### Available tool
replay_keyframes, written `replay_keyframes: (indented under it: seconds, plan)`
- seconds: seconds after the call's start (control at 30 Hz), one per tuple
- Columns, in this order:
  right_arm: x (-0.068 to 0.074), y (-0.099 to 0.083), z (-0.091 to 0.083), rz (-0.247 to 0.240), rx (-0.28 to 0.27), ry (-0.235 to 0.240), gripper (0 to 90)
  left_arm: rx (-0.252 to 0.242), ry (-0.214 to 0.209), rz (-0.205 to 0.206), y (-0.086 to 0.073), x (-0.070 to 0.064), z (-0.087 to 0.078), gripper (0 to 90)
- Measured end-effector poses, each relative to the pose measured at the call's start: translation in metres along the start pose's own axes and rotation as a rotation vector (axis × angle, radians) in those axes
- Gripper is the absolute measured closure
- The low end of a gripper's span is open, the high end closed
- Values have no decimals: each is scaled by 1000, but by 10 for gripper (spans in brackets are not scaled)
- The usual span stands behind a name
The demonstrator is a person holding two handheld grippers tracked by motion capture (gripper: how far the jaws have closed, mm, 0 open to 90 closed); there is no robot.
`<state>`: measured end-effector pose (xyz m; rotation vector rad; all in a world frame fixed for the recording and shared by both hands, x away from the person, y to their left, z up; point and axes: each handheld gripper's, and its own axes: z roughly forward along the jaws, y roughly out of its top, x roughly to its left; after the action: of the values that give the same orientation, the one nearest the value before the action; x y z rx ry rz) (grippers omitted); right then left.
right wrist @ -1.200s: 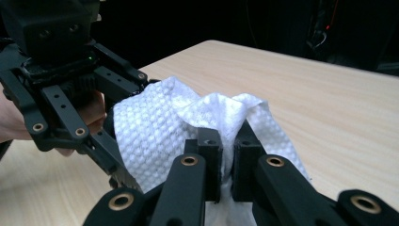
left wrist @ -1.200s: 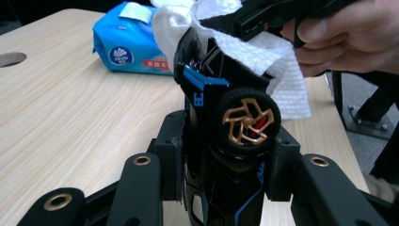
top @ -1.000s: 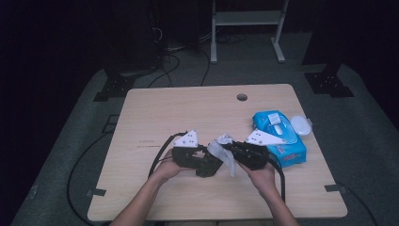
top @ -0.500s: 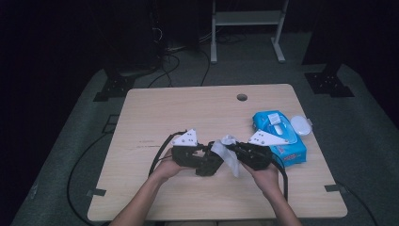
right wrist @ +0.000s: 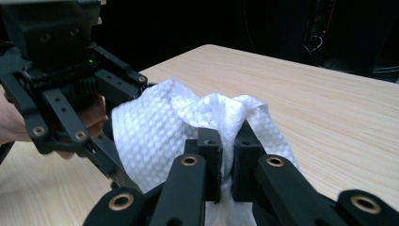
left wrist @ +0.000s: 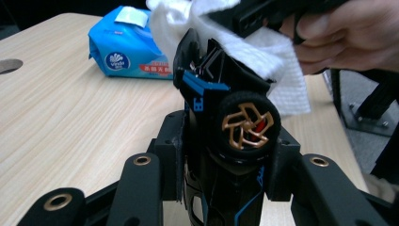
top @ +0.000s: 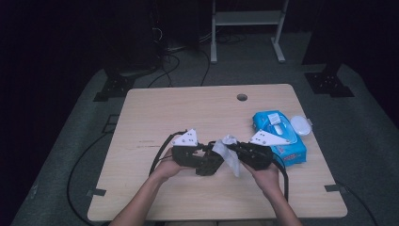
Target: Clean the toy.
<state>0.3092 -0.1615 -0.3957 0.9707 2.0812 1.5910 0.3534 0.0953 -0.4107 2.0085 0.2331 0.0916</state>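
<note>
- While the room behind lay dark, with a white metal stand [top: 247, 19] and cables on the grey floor [top: 367, 117], the pale wooden table [top: 188, 108] stood lit.
- The left gripper [left wrist: 226, 155] was clamped on a black-and-blue toy car [left wrist: 226, 113], held near the table's front edge.
- The right gripper [right wrist: 227, 155] pinched a white wipe [right wrist: 160, 127] against the car.
- A blue wipes pack [top: 282, 136] lay just beside the right hand [top: 266, 176], with a white lid [top: 301, 125] next to it.
</note>
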Motion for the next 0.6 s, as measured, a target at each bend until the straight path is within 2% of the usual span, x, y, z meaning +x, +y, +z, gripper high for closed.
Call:
replay_keyframes:
  seconds: [0.2,0.23,0.33,0.43,0.47,0.6]
  plan:
    - [14,13,3,-32,-28,50,846,29,-6,18,1,-4,8,583]
    - [17,16,4,-50,-34,55,846,28,-9,19,1,-4,9,583]
    - [18,17,6,-71,-29,48,846,26,-11,19,2,-4,8,583]
    - [8,13,2,-59,-4,6,846,21,-5,9,1,-2,6,583]
    - [8,13,1,-51,-2,6,846,25,-3,13,1,-2,6,583]
    - [21,17,5,-78,-5,49,845,48,-10,35,5,-5,14,583]
